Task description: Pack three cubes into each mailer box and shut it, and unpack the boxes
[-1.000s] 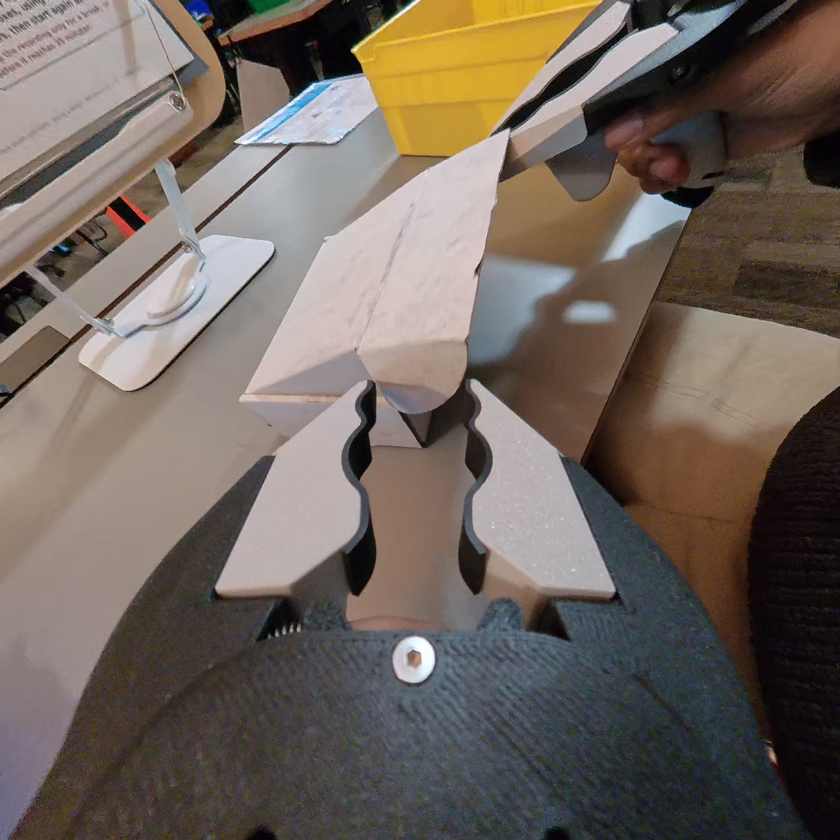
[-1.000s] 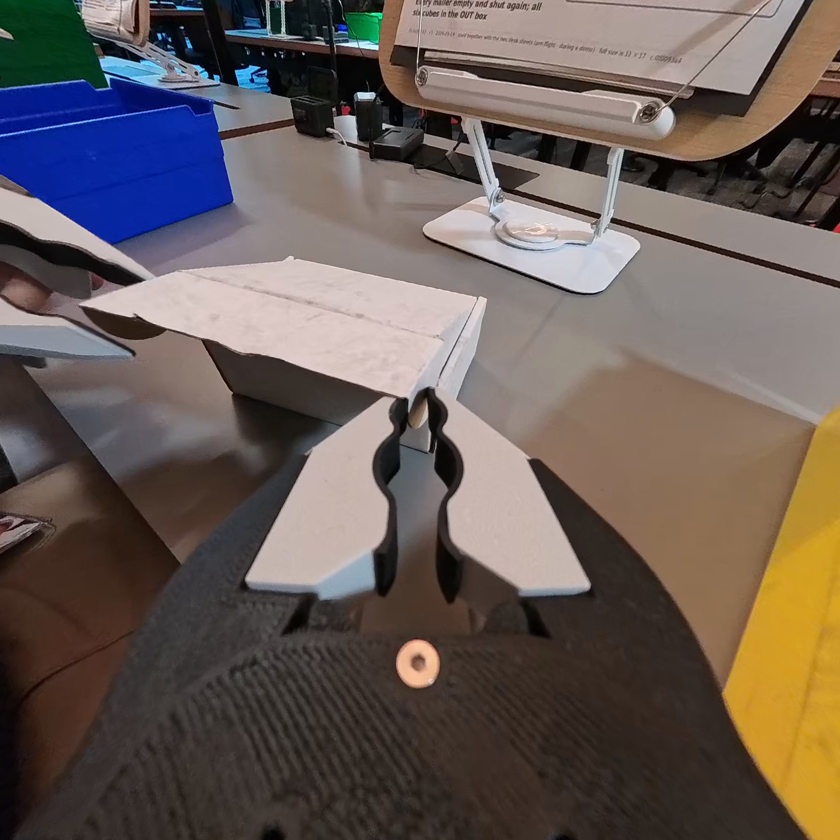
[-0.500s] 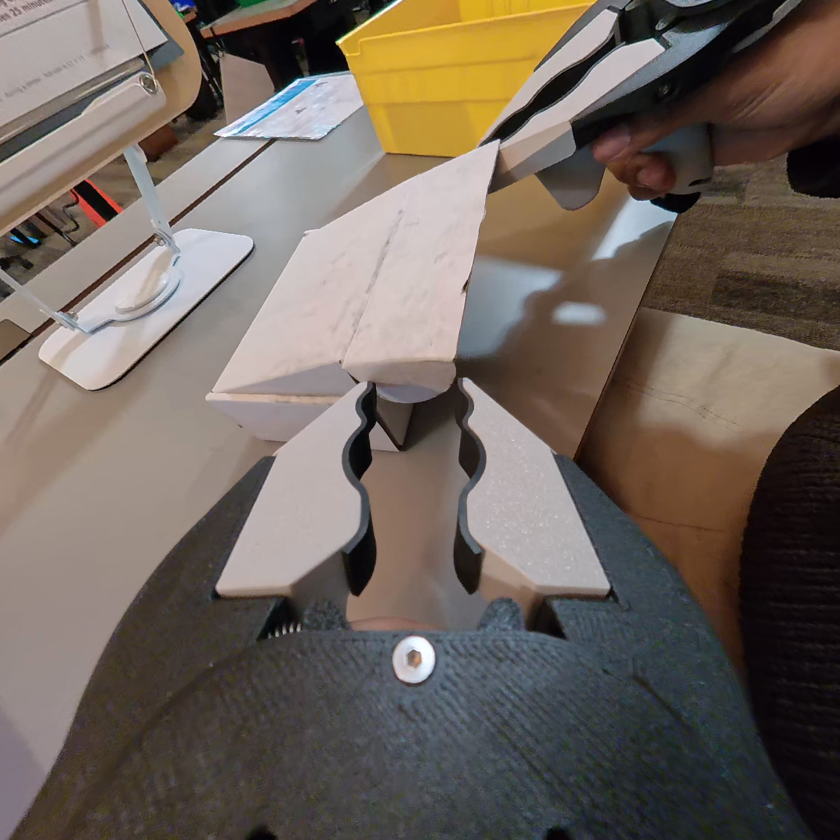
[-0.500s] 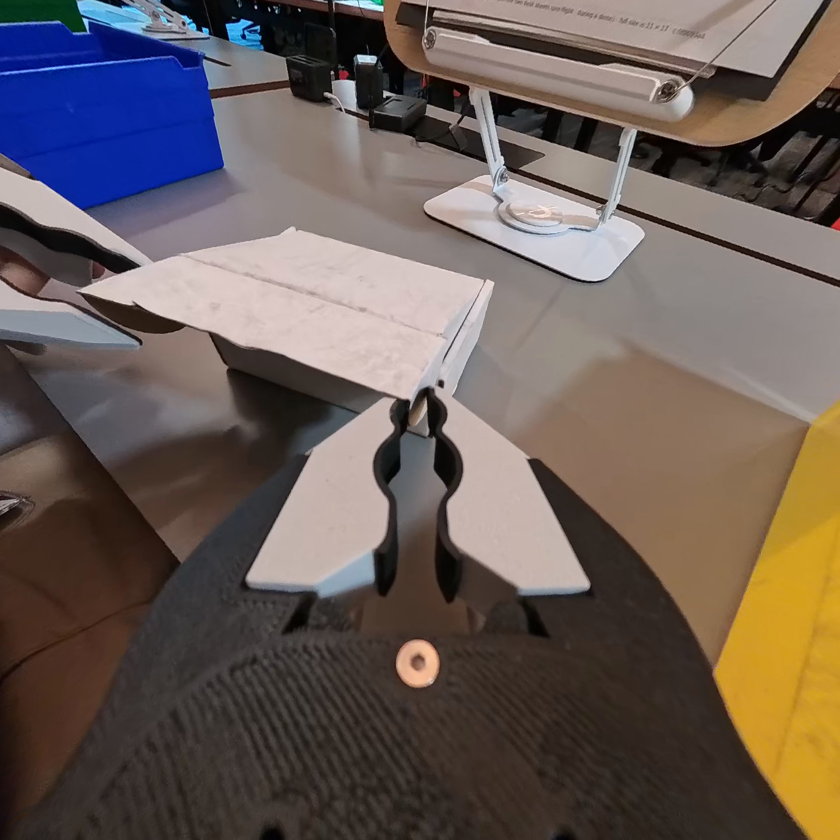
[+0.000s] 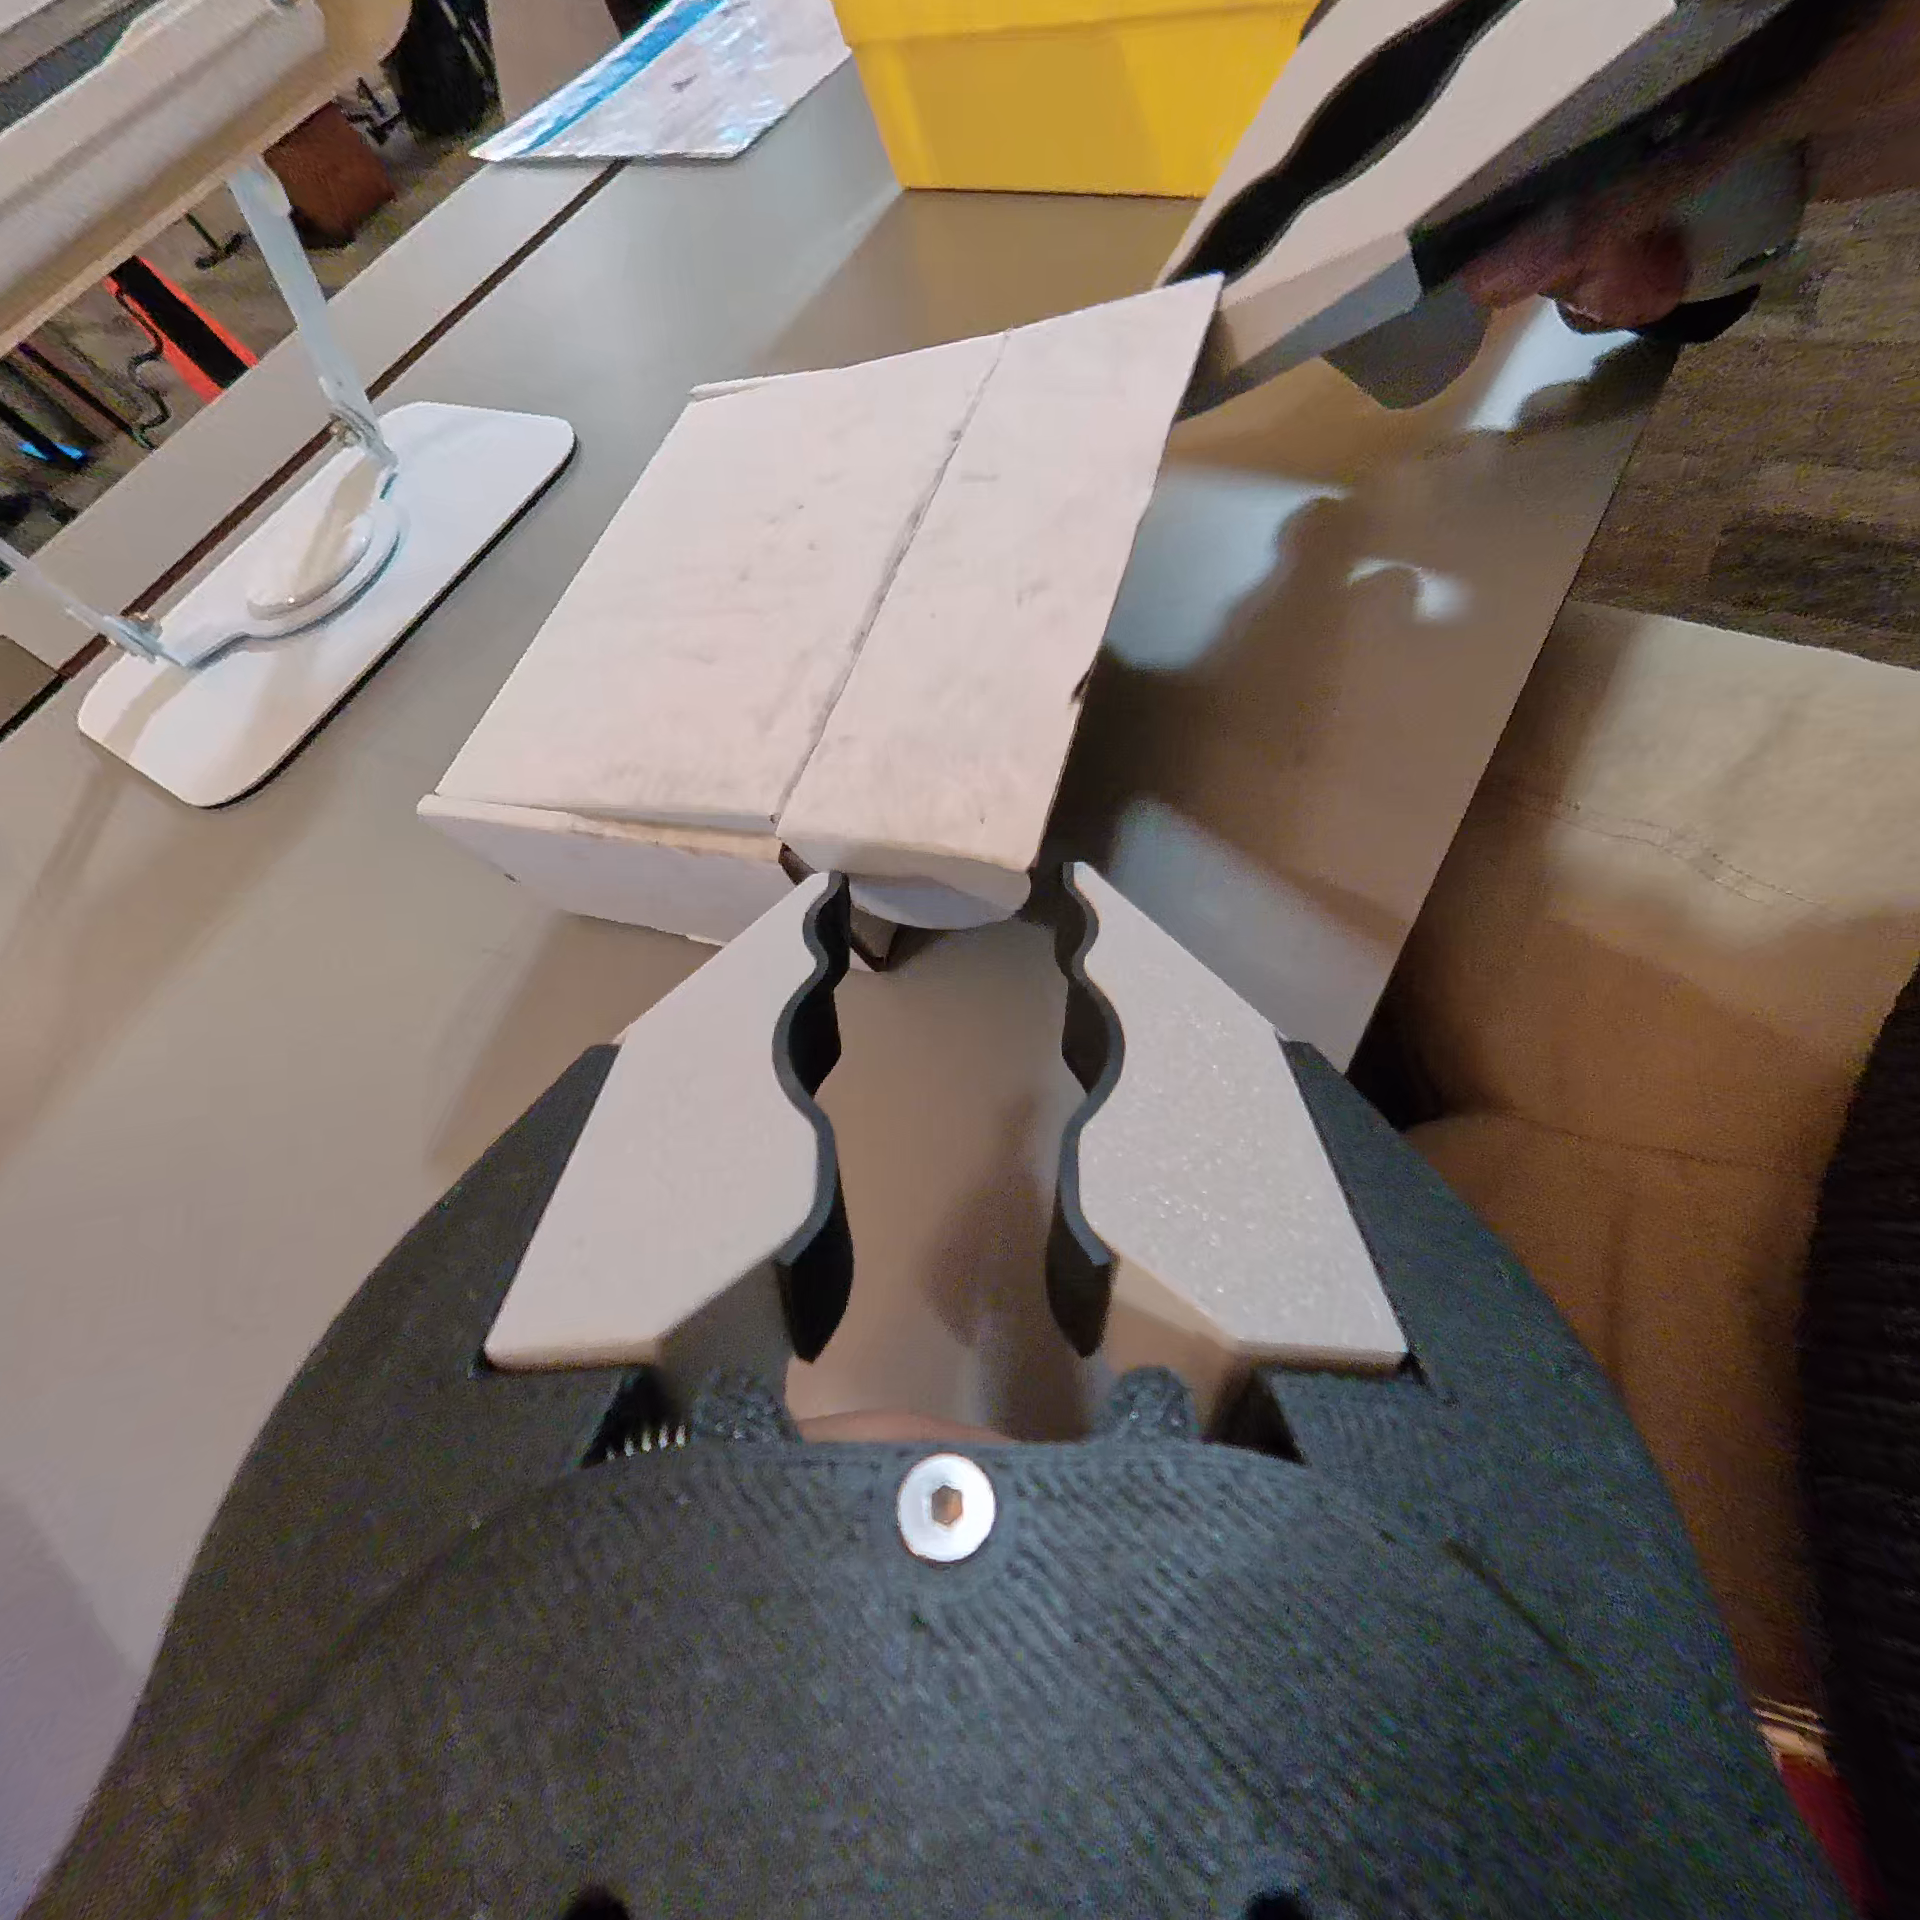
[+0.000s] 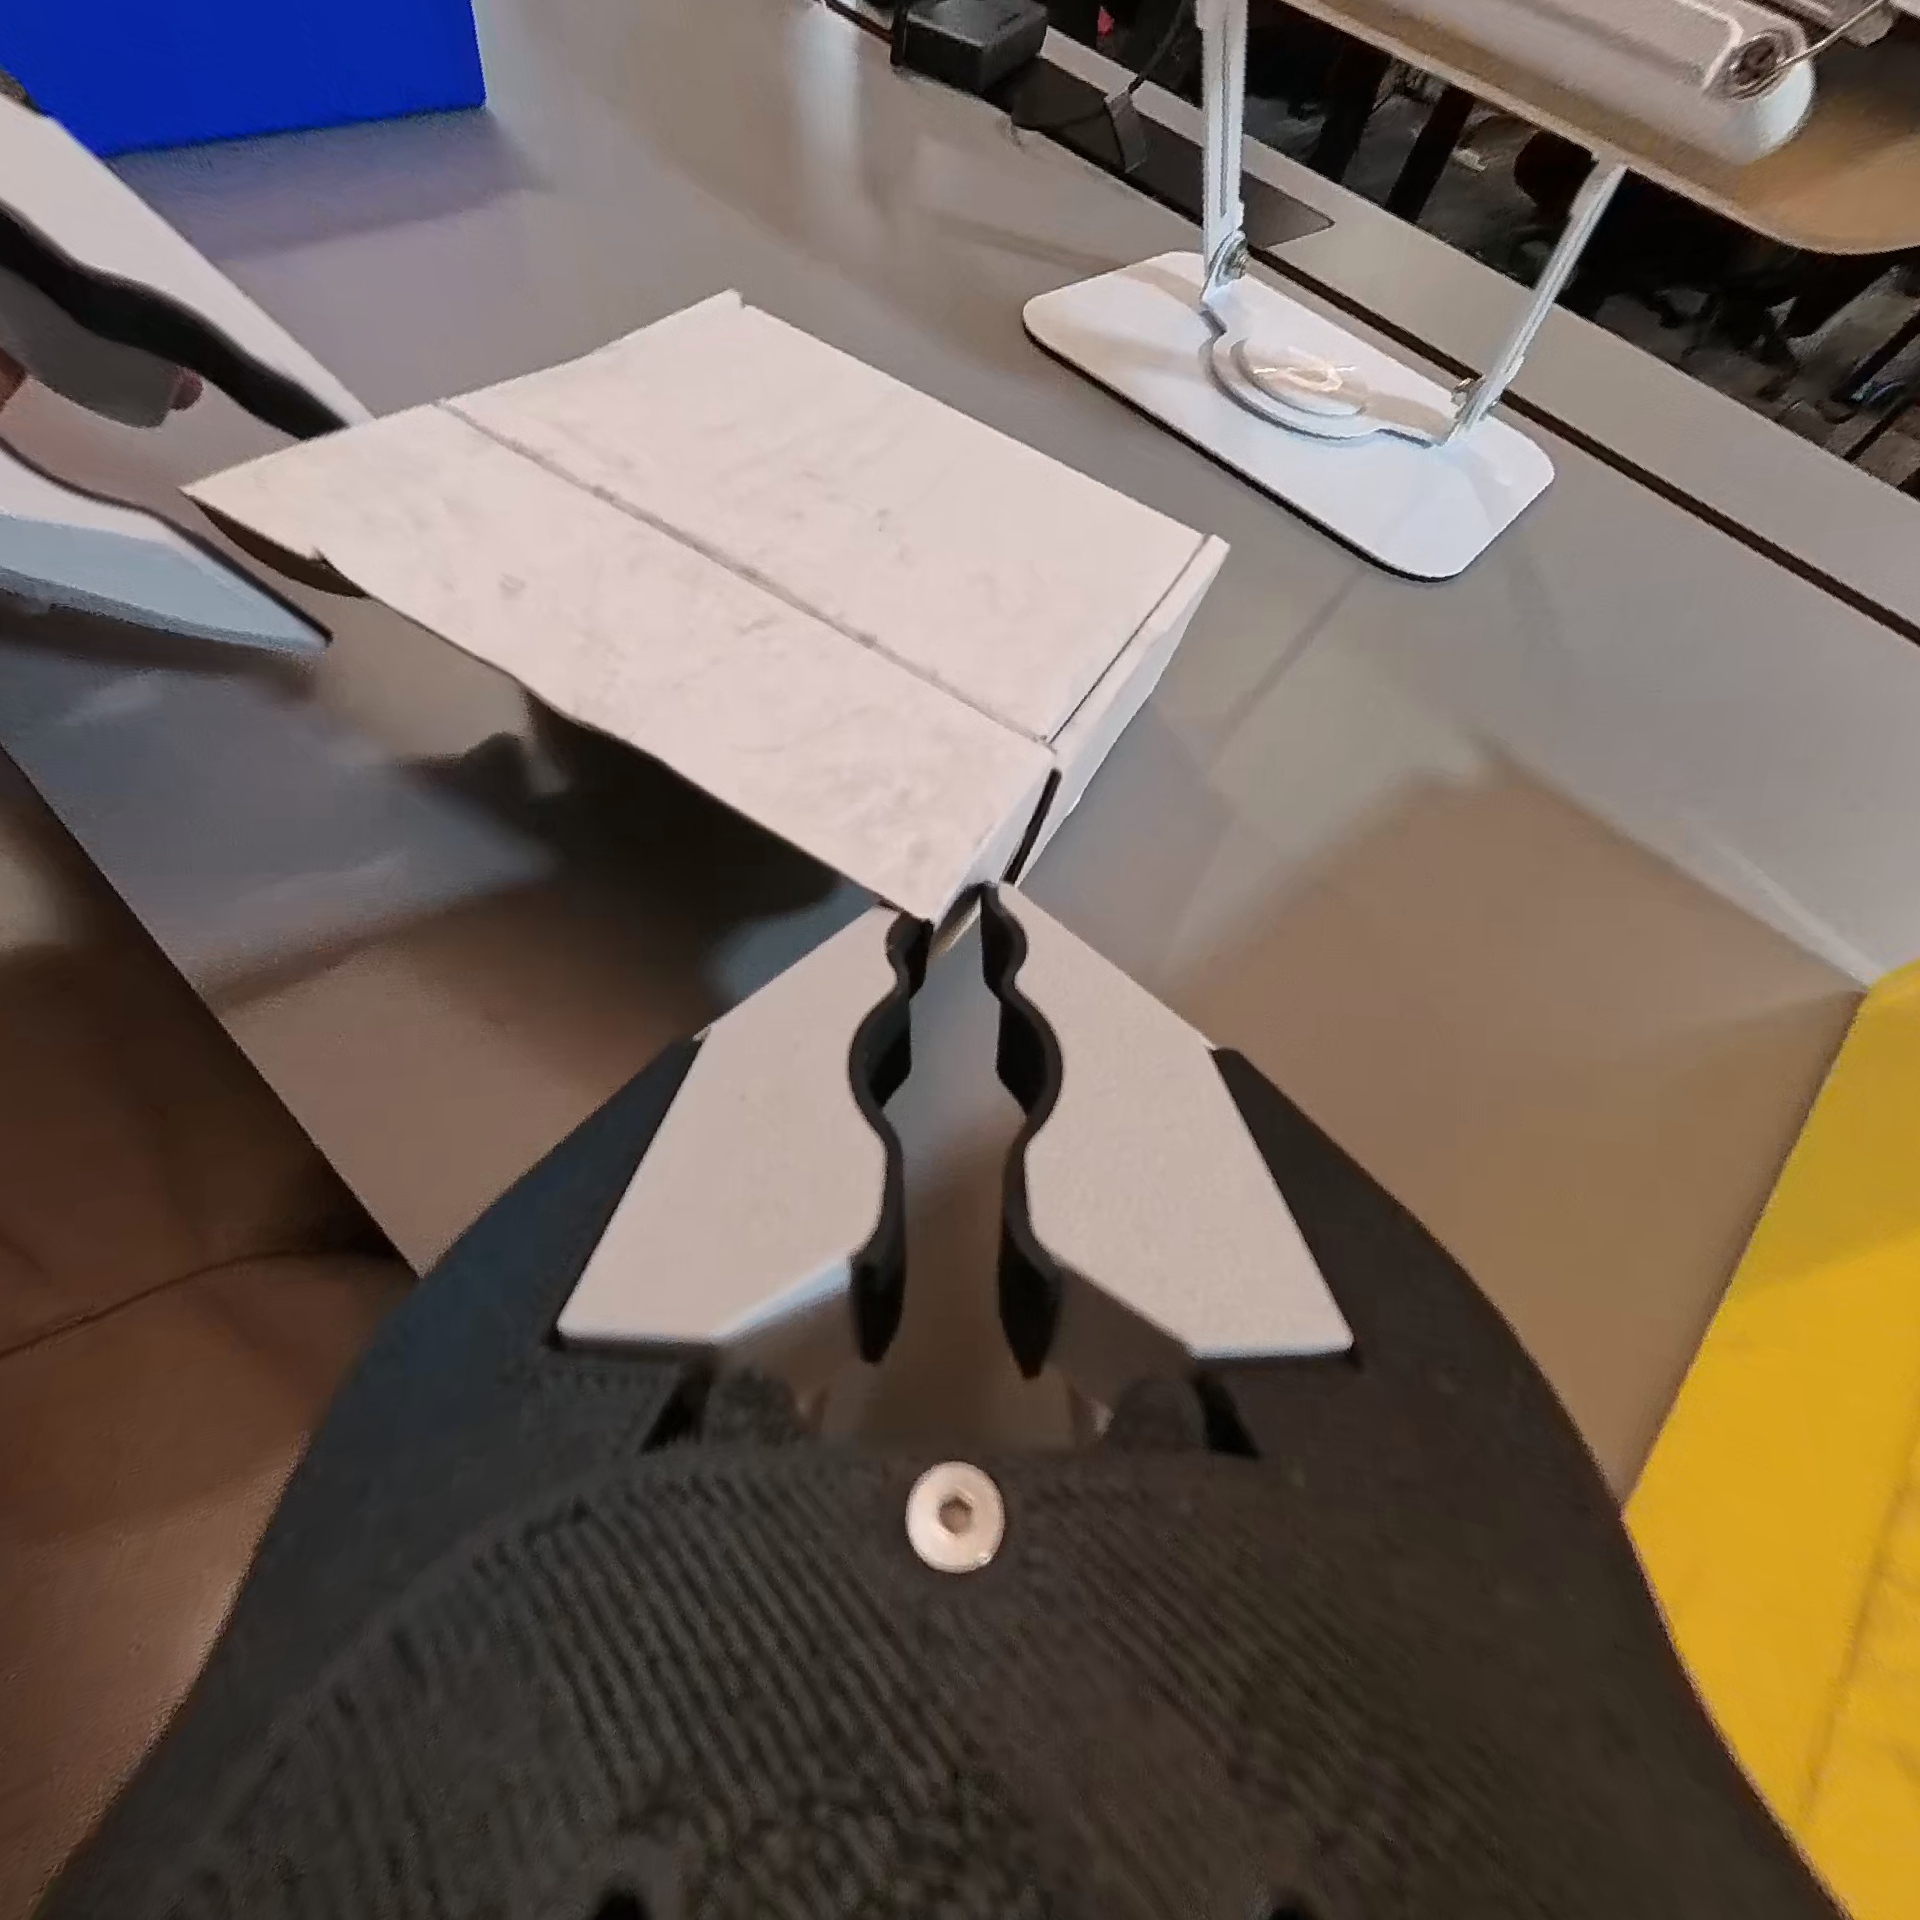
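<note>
A white mailer box [image 5: 603, 873] sits on the grey table, and its lid [image 5: 727, 592] lies almost flat on top, with the front flap [image 5: 966, 644] sticking out level past the box. The lid also shows in the right wrist view [image 6: 831, 520]. My left gripper [image 5: 951, 883] is open, its fingers on either side of the flap's rounded ear. My right gripper [image 6: 954, 914] is shut on the flap's other ear. Its fingers [image 5: 1403, 135] show at the flap's far corner in the left wrist view. No cubes are visible; the lid hides the inside of the box.
A yellow bin [image 5: 1060, 104] stands past the box on the right-hand side and also shows in the right wrist view [image 6: 1787, 1351]. A blue bin [image 6: 239, 62] is at the other end. A white document stand base [image 6: 1299, 405] sits behind the box. The table edge runs close to the flap. There is about 15 cm between the tips of the two grippers.
The lid has come down from a raised slope to nearly flat on the box. Both grippers moved with the flap. Neither gripper's jaw gap has visibly changed.
</note>
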Demonstrator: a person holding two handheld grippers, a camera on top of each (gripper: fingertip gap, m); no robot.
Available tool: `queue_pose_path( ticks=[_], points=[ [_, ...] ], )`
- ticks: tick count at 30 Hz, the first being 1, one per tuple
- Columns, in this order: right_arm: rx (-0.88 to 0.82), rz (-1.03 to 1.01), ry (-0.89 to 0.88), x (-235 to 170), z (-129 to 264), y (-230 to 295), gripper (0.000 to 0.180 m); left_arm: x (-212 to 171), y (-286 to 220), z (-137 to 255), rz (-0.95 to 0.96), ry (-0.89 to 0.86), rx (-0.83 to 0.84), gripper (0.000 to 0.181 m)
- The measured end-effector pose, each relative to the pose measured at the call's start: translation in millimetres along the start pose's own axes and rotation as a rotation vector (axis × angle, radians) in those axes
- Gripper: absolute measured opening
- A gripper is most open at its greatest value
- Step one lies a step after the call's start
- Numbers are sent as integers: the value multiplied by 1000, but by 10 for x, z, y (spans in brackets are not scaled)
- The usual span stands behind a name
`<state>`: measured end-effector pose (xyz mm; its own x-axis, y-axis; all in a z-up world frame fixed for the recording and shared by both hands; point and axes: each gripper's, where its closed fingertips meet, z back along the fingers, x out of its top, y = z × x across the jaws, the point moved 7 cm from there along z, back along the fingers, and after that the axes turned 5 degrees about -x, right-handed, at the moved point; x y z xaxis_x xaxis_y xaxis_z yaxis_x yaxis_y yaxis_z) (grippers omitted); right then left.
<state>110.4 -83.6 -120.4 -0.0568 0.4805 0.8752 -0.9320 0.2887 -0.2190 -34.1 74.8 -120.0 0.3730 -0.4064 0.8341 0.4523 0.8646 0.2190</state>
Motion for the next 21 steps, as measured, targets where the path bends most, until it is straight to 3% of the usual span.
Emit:
queue_pose_path(
  ticks=[8, 10, 14, 17, 21],
  points=[
    [10, 14, 18, -22, -12, 18, 10, -19, 54, 10, 69, -25, -28, 38],
    [32, -2, 27, -35, 0, 14, 23, -30, 72, 15, 87, -25, -34, 39],
    [197, -115, 98, -76, 55, 88, 70, -43, 83, 55, 147, -43, -102, 40],
    [213, -183, 96, -82, 105, 20, 78, -31, 116, 132, 252, -103, -197, 40],
    [174, -293, -34, 10, 200, -176, 81, -13, 215, 222, 353, -175, -234, 40]
  ],
)
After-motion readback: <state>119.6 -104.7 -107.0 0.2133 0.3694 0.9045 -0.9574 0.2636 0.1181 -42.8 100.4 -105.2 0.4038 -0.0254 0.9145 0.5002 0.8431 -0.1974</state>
